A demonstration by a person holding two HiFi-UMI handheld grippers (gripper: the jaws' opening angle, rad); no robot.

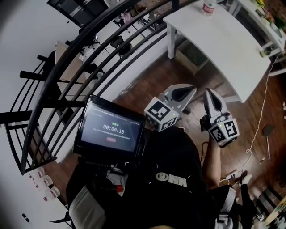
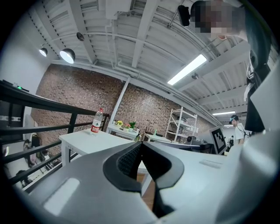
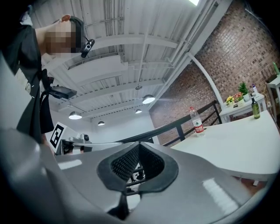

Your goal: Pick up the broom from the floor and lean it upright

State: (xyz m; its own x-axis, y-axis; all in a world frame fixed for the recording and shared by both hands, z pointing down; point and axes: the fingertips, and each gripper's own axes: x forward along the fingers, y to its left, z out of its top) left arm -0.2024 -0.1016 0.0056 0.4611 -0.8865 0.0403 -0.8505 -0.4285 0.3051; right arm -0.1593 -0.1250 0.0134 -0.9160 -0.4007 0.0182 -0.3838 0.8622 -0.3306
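Observation:
Both grippers are held level in front of the person's chest, above the wooden floor. My left gripper is shut, its pads meeting with nothing between them. My right gripper is also shut and empty. On the floor far to the right lies a dark-headed thing with a thin handle, possibly the broom; it is too small to tell. It lies well apart from both grippers and does not show in either gripper view.
A white table with a water bottle stands ahead. A black railing curves along the left. A timer screen hangs at the chest. A white cable crosses the floor.

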